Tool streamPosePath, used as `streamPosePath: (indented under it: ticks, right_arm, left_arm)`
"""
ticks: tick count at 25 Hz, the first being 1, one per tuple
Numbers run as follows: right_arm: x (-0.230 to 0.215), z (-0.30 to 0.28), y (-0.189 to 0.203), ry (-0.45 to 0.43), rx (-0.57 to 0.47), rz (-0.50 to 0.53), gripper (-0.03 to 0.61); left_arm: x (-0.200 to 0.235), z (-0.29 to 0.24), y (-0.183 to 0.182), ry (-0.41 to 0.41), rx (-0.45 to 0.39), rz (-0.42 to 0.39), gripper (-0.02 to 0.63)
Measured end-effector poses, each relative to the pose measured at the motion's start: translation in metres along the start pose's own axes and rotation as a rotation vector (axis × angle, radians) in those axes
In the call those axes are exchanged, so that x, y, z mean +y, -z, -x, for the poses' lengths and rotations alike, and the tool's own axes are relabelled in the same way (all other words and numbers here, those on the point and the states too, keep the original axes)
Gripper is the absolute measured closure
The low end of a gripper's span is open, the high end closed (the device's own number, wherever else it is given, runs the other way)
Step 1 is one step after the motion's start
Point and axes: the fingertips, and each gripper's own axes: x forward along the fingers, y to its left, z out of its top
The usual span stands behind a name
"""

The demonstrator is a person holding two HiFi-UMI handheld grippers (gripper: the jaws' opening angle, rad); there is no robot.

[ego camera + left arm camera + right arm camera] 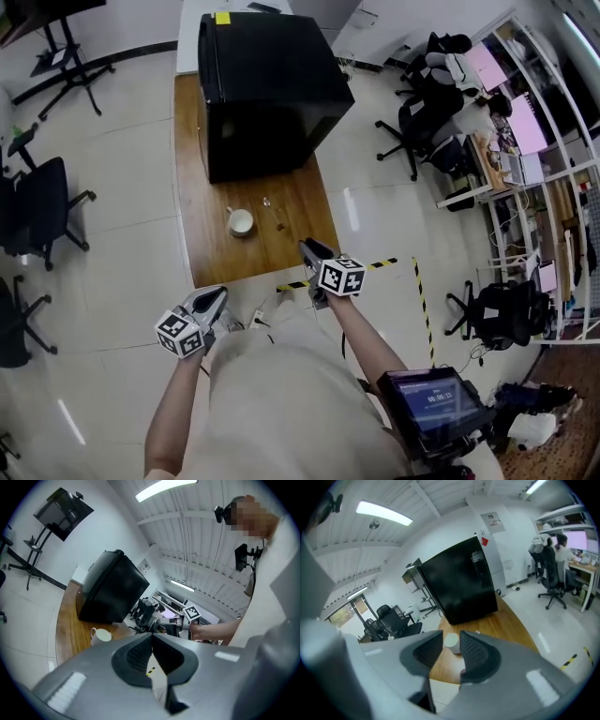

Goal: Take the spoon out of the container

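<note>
1. Spoon (pixel 266 202): probably the small bright speck on the table (pixel 216 262), centre frame, just right of the cup (pixel 241 222) and not inside it. Its long axis and heading are too small to tell.
2. Left gripper (pixel 216 298): lower left, off the table. Jaws together, empty.
3. Right gripper (pixel 312 248): lower centre, at the table's near edge. Jaws apart, empty. It is the nearer tool; the spoon lies up-left of it.

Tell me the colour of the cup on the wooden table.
White. The cup shows best in the head view, standing on the brown wood.
</note>
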Motion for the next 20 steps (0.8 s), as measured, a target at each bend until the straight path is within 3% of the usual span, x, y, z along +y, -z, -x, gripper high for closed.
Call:
streamPosePath:
  ticks: [3, 11, 17, 20]
  right_arm:
    - [0.014, 0.006, 0.007, -0.054, 0.001, -0.008, 0.473]
    - [0.046, 0.05, 0.008, -0.179, 0.007, 0.095, 0.492]
    - [0.028, 0.119, 0.039, -0.222, -0.021, 0.134, 0.492]
    - [0.016, 0.164, 0.061, -0.199, -0.065, 0.177, 0.51]
  left_arm:
    - [-0.002, 0.011, 0.011, -0.027, 0.009, -0.001, 0.632]
    - [-0.021, 0.035, 0.035, -0.161, -0.015, 0.012, 0.632]
    - [-0.077, 0.019, 0.072, -0.232, -0.021, -0.014, 0.632]
    - [-0.111, 0.011, 0.099, -0.252, -0.022, -0.016, 0.632]
